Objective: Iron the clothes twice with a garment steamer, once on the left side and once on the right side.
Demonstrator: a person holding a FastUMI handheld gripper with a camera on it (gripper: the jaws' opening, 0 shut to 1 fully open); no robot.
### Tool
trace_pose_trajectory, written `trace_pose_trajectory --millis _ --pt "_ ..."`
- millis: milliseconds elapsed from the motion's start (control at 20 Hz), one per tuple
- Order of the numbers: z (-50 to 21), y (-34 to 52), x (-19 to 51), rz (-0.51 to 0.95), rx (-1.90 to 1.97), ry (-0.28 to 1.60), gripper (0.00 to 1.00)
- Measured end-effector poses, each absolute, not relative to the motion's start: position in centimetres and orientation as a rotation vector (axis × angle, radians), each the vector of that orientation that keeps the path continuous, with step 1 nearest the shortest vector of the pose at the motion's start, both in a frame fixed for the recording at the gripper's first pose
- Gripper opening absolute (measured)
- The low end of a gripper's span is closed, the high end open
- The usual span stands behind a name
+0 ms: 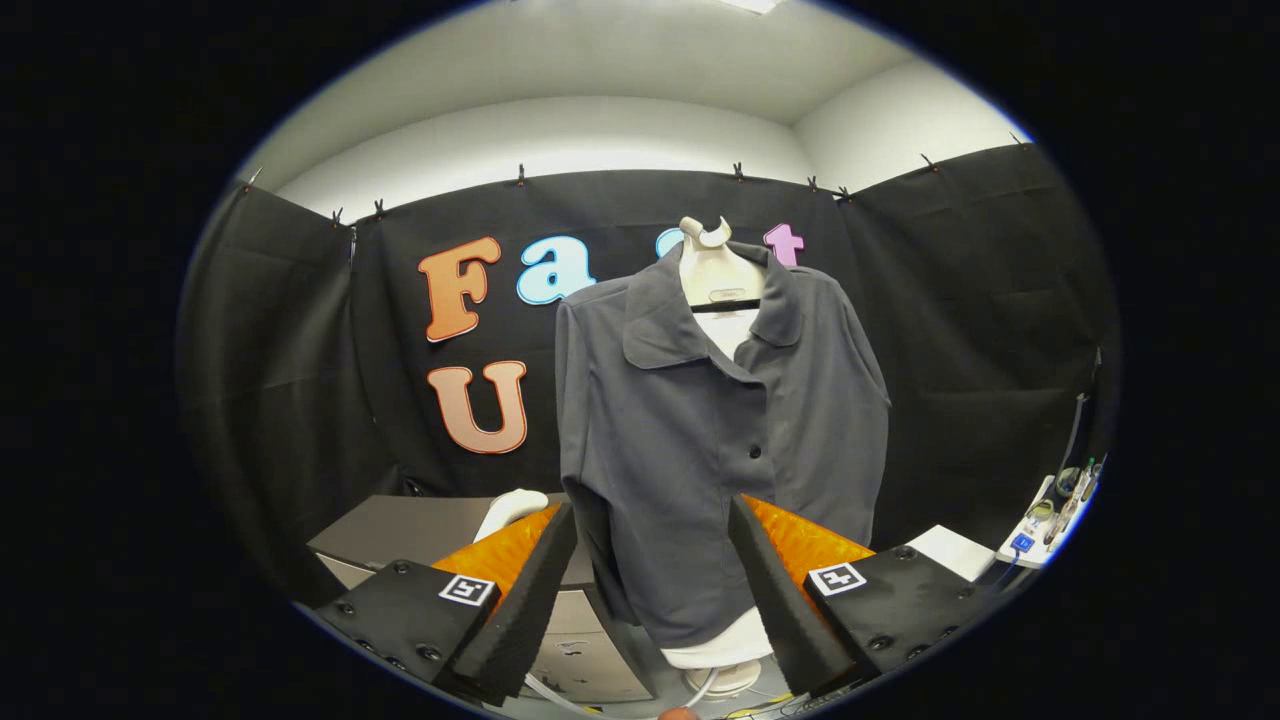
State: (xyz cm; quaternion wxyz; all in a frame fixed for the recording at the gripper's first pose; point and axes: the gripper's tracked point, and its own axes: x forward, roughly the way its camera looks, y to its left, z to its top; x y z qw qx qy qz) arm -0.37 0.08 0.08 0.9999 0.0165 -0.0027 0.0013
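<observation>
Left to right: grey boxy cabinet (pixel 420 530) with a smooth white rounded steamer handle (pixel 510 508) (only part visible) on top, just beyond the left finger. Gripper (pixel 652 560) spread wide, gripping nothing, foam-like wedge pads (pixel 530 600) ridged. Ahead between the fingers: matte dark-grey collared button shirt (pixel 700 440) on a white mannequin torso (pixel 715 275); white power strip (pixel 1040 525) far right.
</observation>
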Motion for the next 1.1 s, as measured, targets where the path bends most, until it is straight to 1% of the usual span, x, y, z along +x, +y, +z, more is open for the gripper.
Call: trace_pose_trajectory --millis 600,800,1100 --pt "0.4 4.3 -0.4 0.052 0.006 -0.009 0.98" --pt "-0.4 7.8 0.6 0.095 -0.004 0.02 0.98" --pt "-1.6 14.6 3.7 0.197 0.006 0.096 0.98"
